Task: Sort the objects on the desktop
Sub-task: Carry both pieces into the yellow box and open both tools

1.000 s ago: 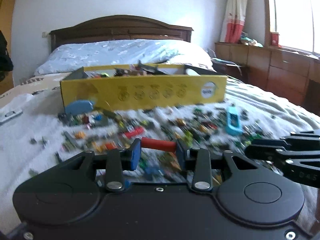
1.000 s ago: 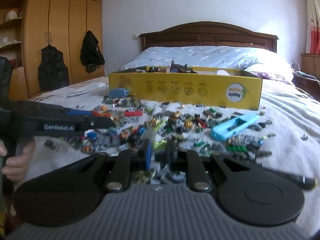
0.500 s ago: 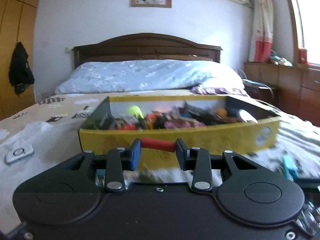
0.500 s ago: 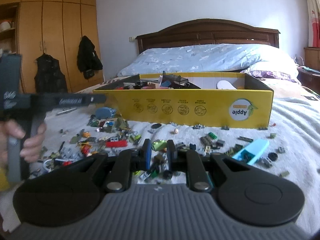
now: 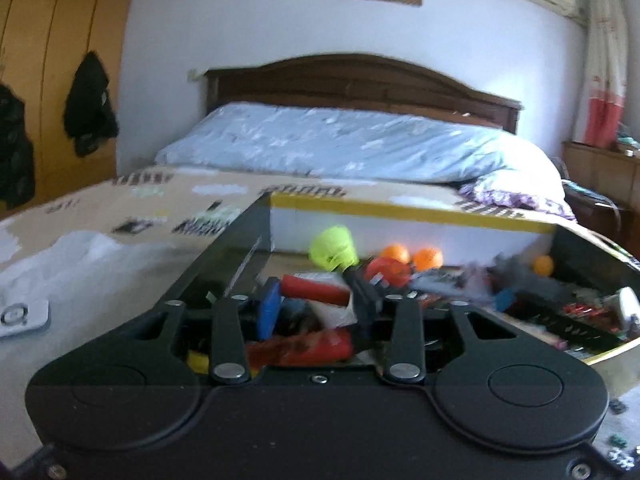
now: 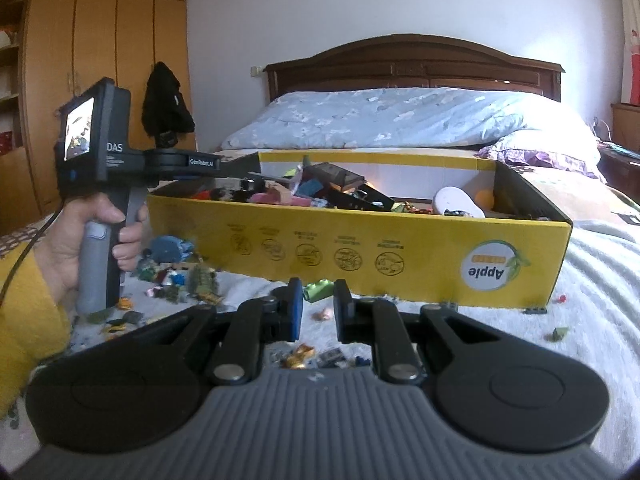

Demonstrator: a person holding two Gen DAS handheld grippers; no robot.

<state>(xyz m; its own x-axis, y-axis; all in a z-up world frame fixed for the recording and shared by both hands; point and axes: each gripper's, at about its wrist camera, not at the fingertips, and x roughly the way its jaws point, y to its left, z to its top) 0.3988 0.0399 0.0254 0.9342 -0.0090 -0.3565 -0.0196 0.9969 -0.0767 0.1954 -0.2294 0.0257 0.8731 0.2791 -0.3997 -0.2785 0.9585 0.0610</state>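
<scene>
My left gripper (image 5: 316, 300) is shut on a red cylinder-shaped piece (image 5: 314, 289) and holds it above the left end of the yellow cardboard box (image 5: 400, 208). The box holds several toys, among them a lime-green ball (image 5: 334, 249) and orange balls (image 5: 428, 258). In the right wrist view the left gripper's body (image 6: 120, 160) reaches over the box's left end (image 6: 360, 248). My right gripper (image 6: 316, 312) is partly open with nothing between its fingers, low in front of the box. Small loose pieces (image 6: 180, 276) lie on the white cover.
A white flat device (image 5: 24, 314) lies on the bed at the left. A folded blue quilt (image 6: 380, 120) and a wooden headboard (image 6: 412, 64) stand behind the box. A wardrobe (image 6: 100, 40) with hanging black clothes is at the left.
My left gripper has carried the red piece up from the pile of loose pieces to over the box. My right gripper has moved closer to the box front.
</scene>
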